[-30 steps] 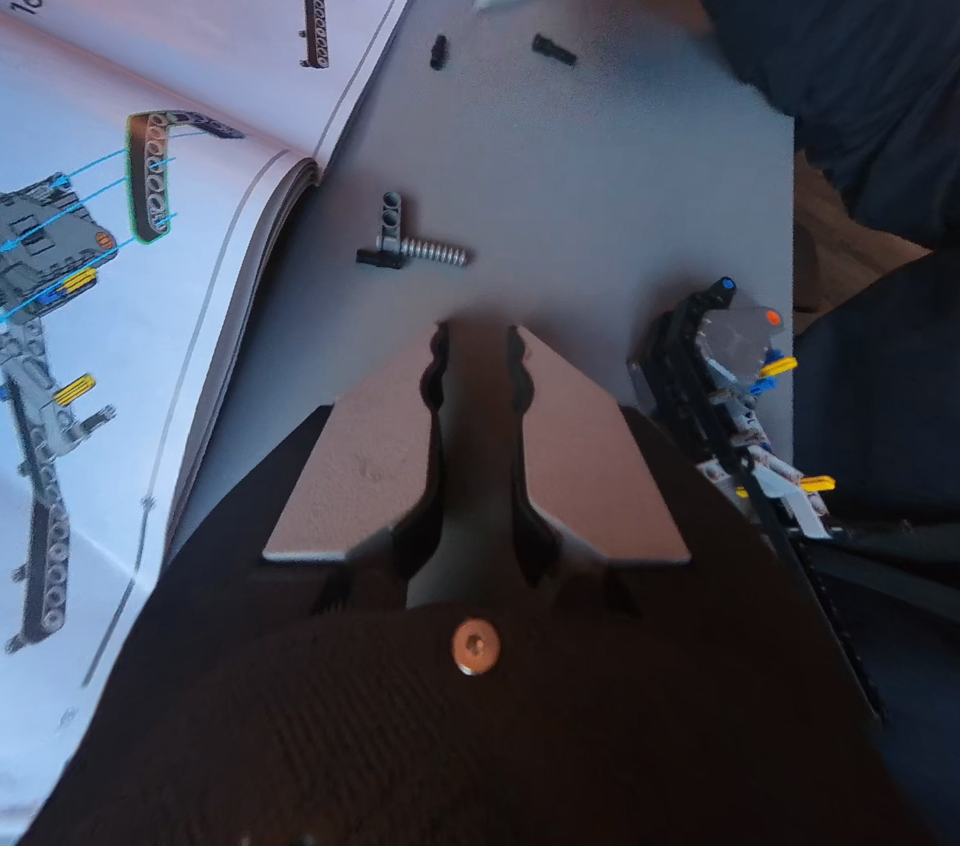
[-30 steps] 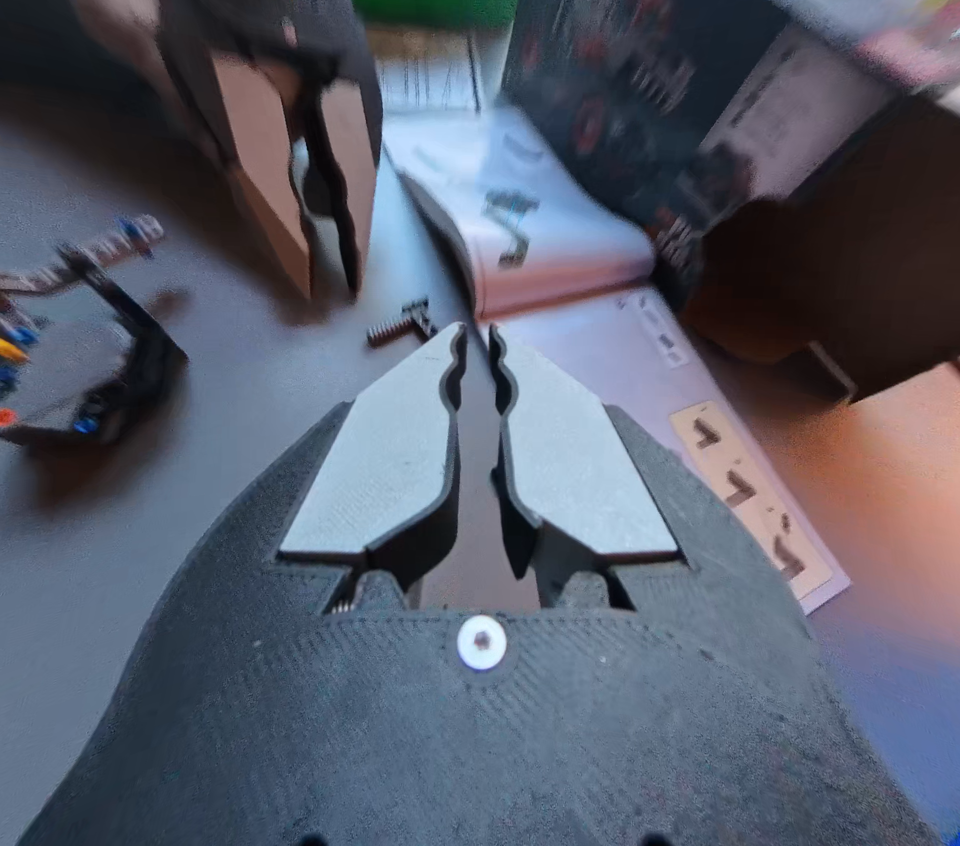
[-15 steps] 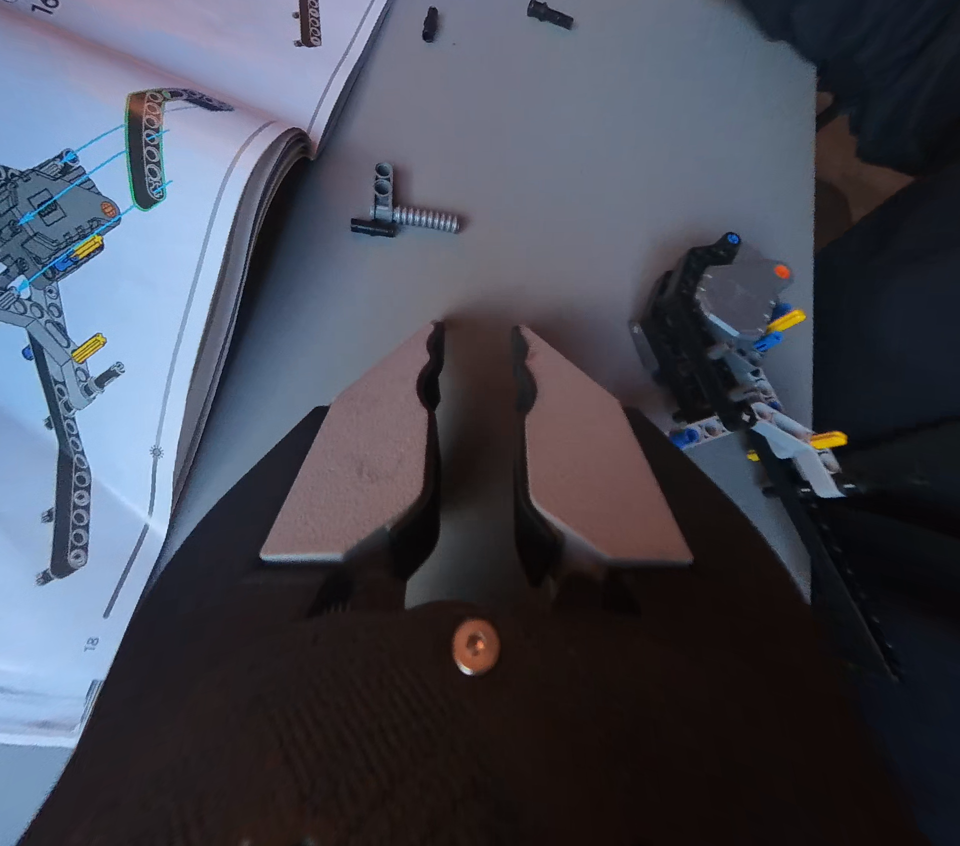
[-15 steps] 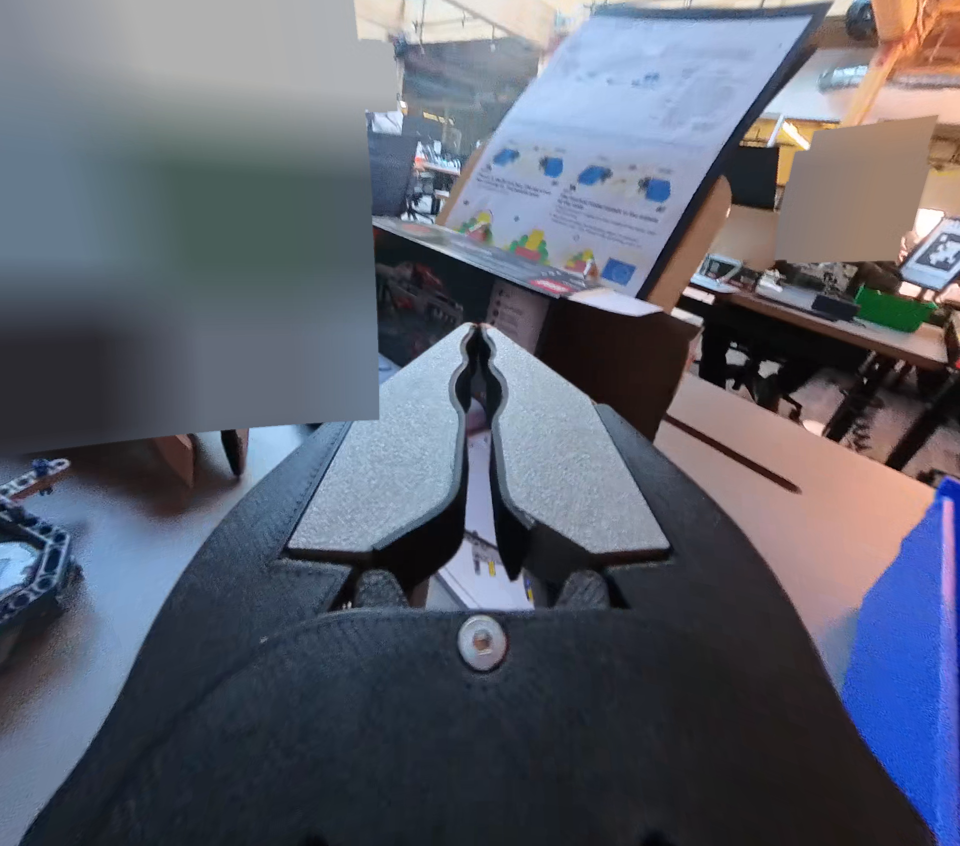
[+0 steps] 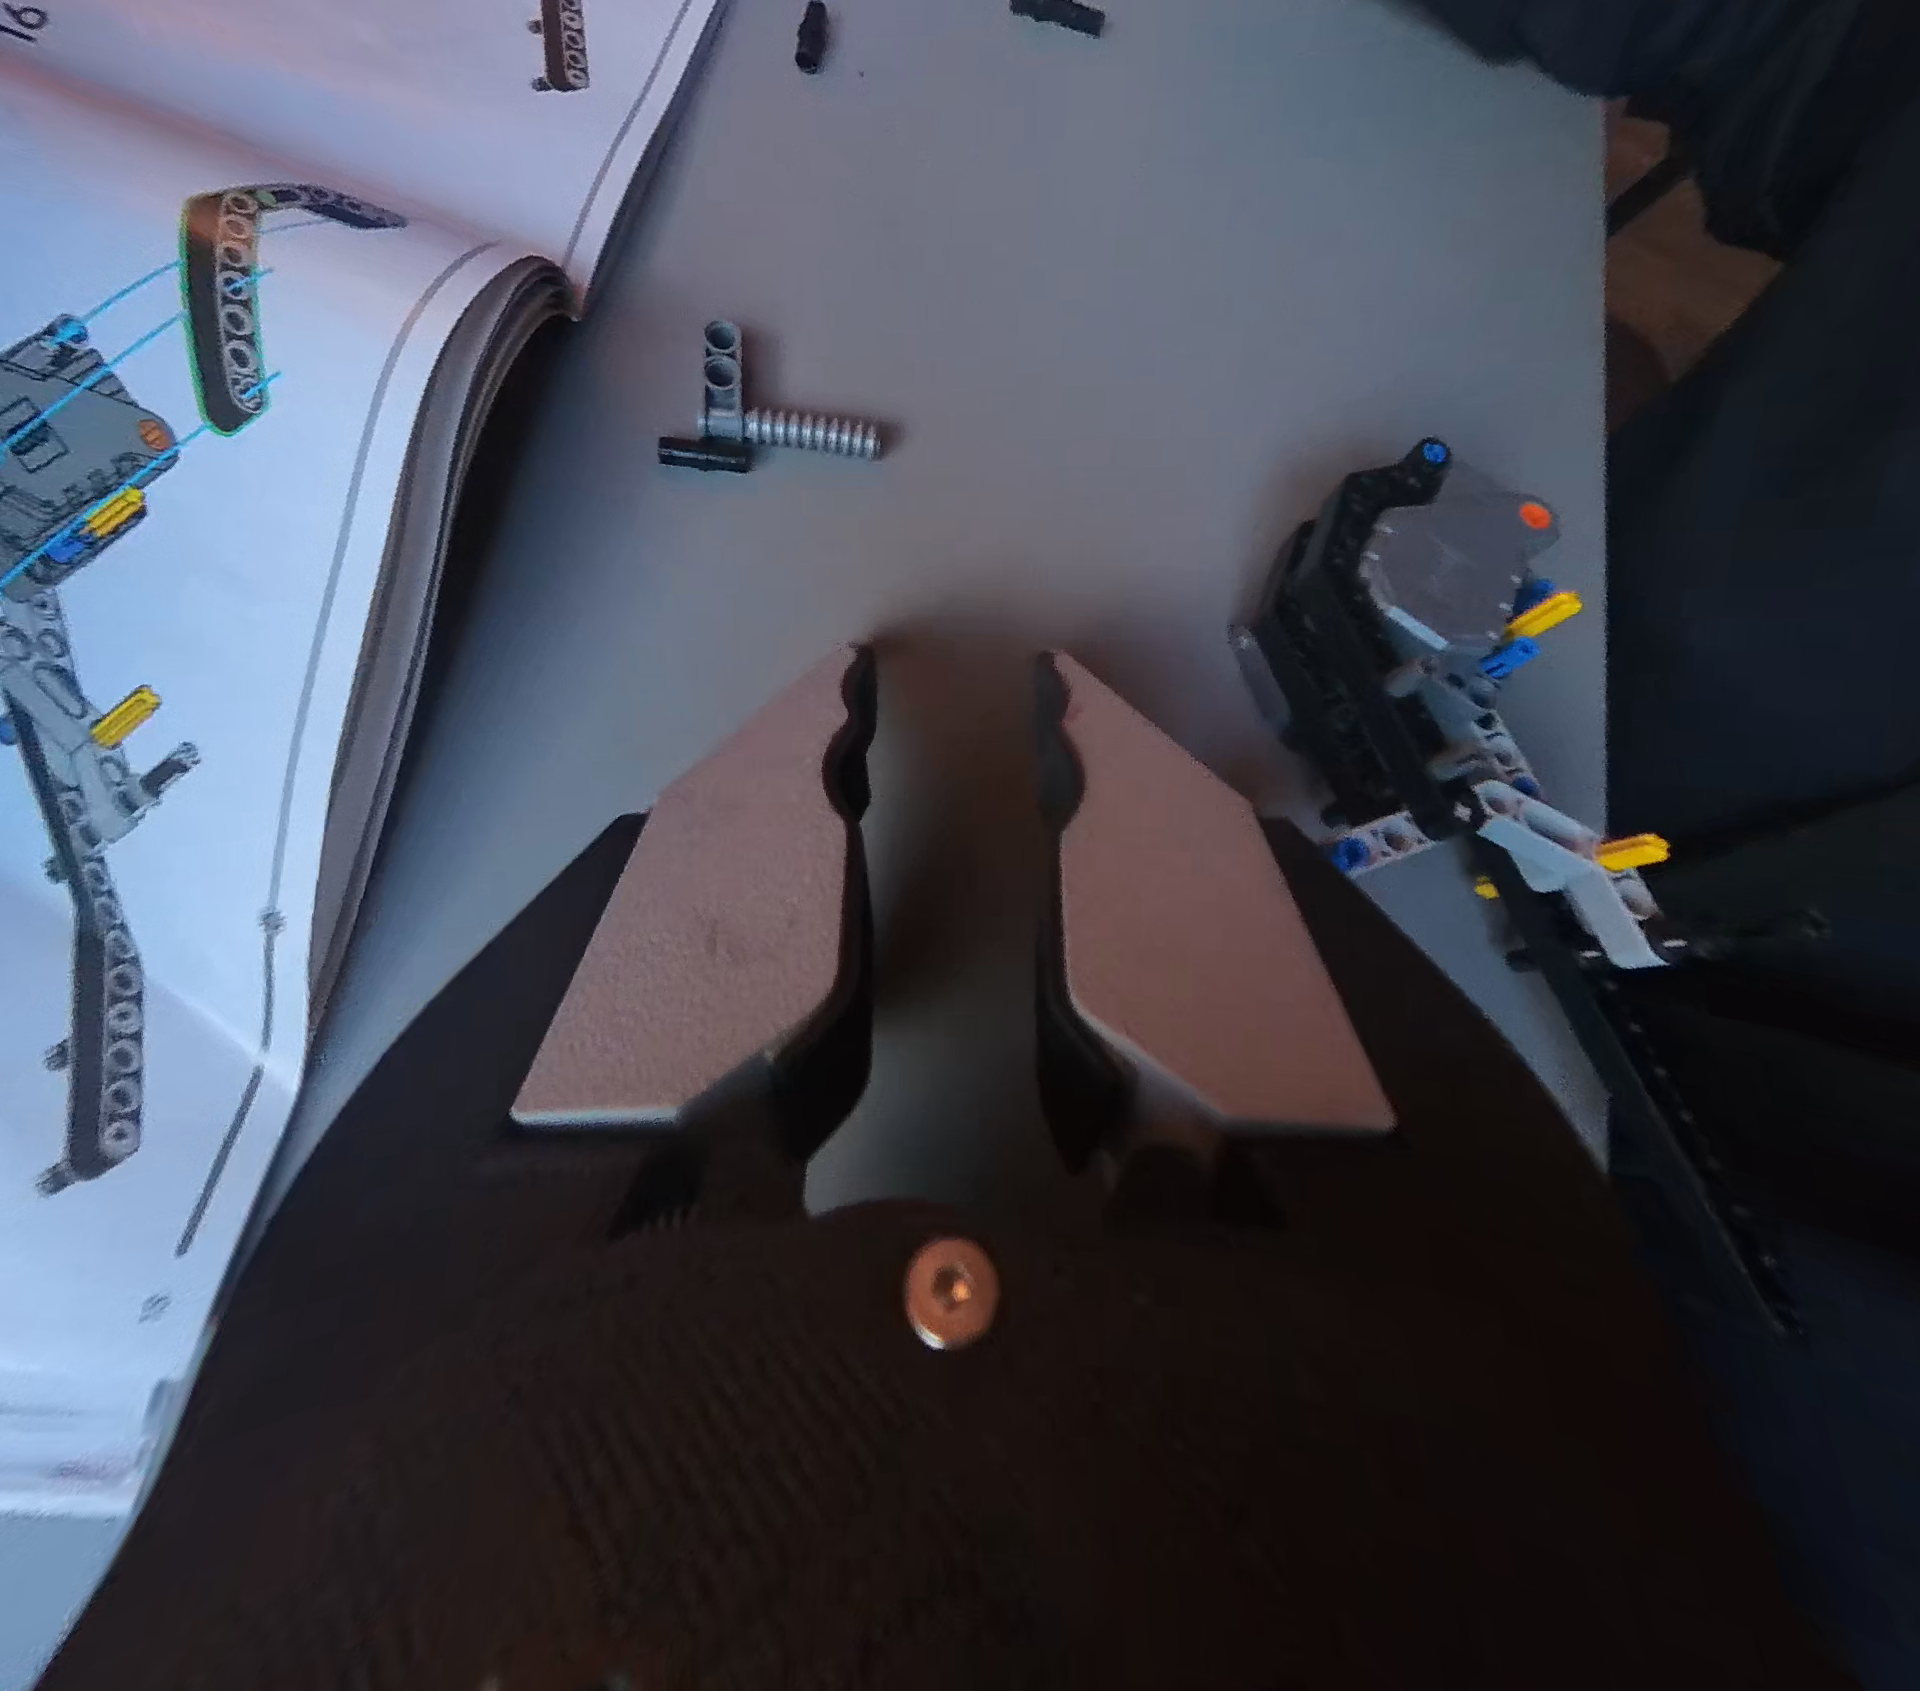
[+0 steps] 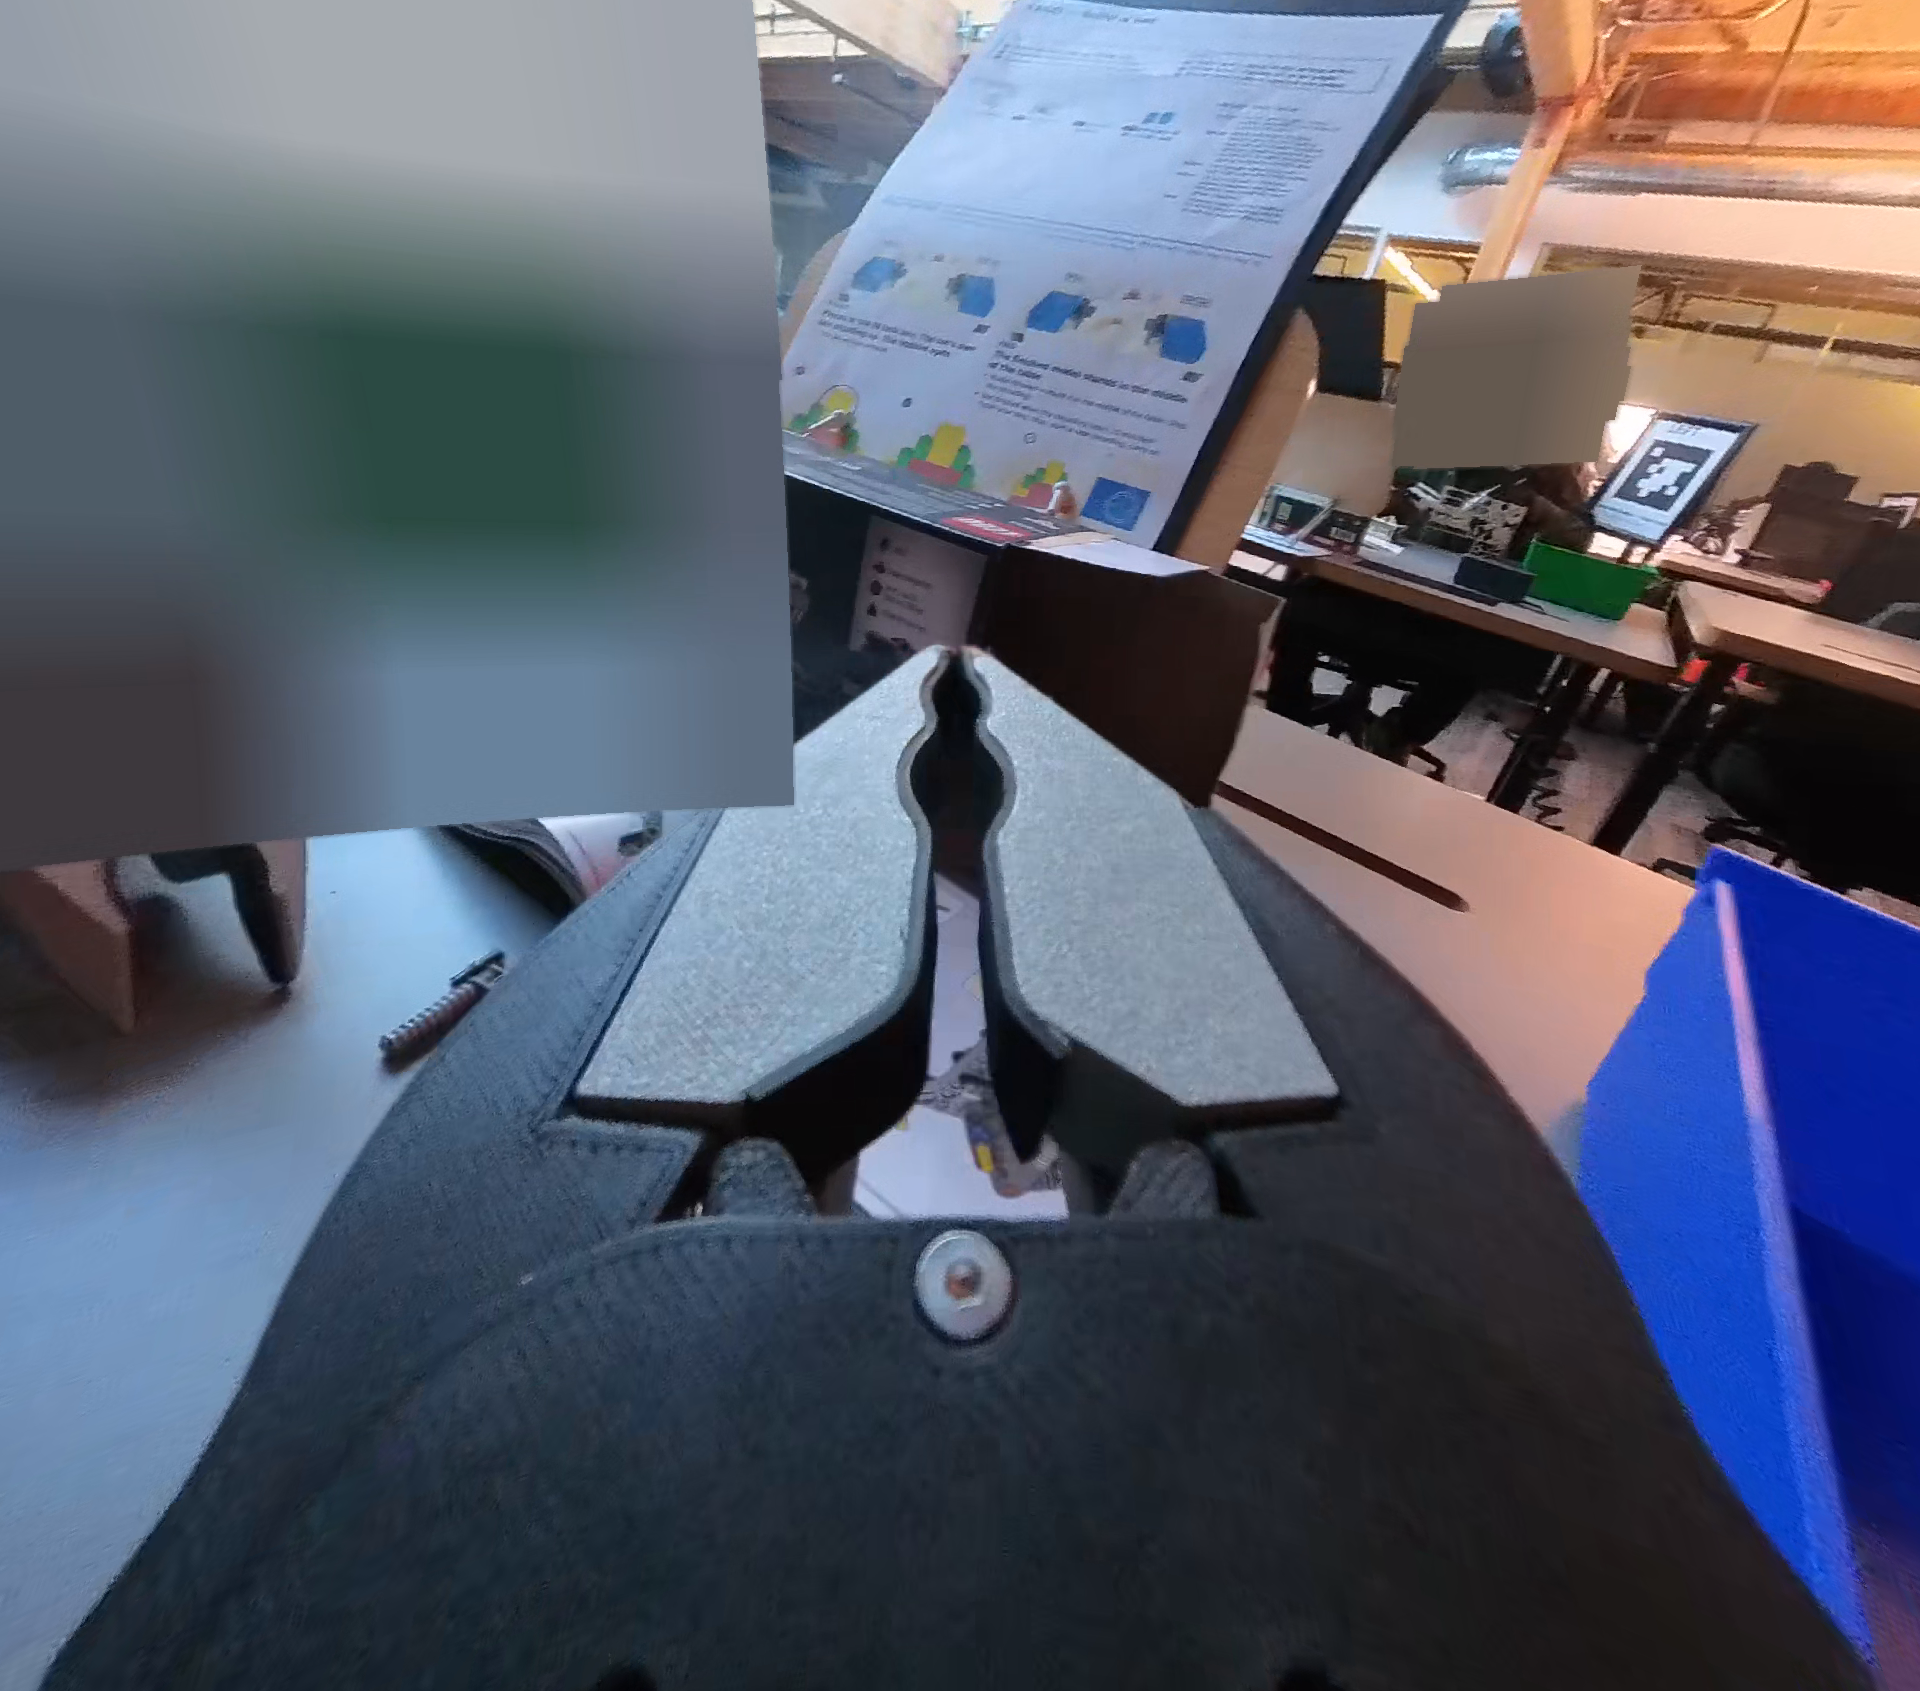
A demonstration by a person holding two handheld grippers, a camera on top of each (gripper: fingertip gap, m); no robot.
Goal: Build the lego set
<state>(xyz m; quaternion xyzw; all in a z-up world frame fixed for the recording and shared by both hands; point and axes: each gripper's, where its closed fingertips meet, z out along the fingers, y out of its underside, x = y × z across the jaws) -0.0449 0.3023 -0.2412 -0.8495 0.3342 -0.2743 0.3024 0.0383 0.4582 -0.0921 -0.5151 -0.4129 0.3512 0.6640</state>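
In the left wrist view my left gripper (image 5: pixel 954 665) is open and empty above the grey table (image 5: pixel 1143 270). Just beyond its tips lies a small grey connector with a spring and black pin (image 5: pixel 774 420). A partly built black and grey Lego assembly (image 5: pixel 1423 654) with blue and yellow pins sits at the right table edge. Two loose black pins (image 5: pixel 1055 2) (image 5: pixel 811 36) lie farther off. My right gripper (image 6: pixel 958 654) is shut and empty, raised and pointing level over the table. The spring piece (image 6: pixel 442 1007) and the left gripper's fingers (image 6: pixel 265 914) show at its lower left.
An open instruction booklet (image 5: pixel 260 291) covers the table's left side. A blue bin (image 6: pixel 1787 1174) stands at the right in the right wrist view. A tilted instruction board (image 6: pixel 1122 259) on a wooden stand and a dark box (image 6: pixel 1122 665) stand ahead.
My right gripper swung up from pointing down at the table to level and closed fully. My left gripper drew back slightly, staying open; the right gripper left its view.
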